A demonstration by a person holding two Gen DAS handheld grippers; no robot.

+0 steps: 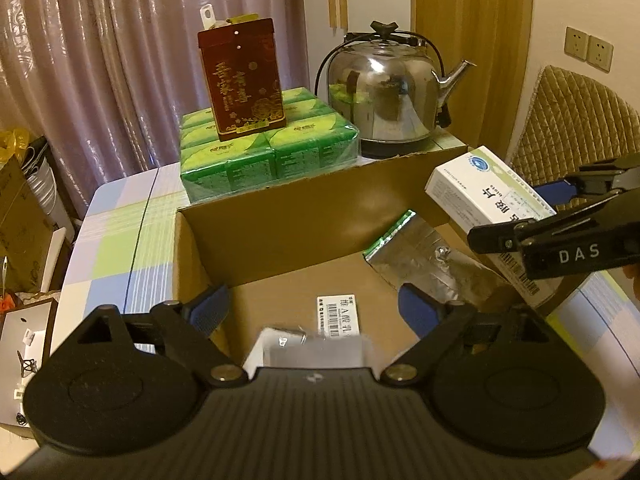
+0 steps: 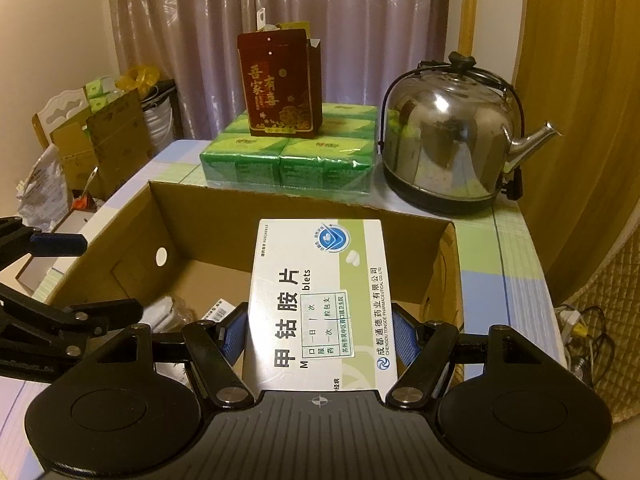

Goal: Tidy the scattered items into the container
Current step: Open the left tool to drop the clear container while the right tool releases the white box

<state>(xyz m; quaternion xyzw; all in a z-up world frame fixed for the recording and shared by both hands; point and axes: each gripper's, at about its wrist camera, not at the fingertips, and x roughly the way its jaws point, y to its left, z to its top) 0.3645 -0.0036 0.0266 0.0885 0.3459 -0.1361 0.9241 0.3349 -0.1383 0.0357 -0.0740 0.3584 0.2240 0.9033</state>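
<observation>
Light: we see a dim, warm yellowish indoor cast in both views; its source is outside the pictures.
Glare: we find bright highlights on the domed stainless-steel kettle and sheen on the pleated mauve curtain.
Shadows: the inner walls of the open brown cardboard box look dark to us.
Distortion: we see fisheye bending, with black corners.
Focus: the white packet nearest the left lens looks blurred; the colours are grainy.
</observation>
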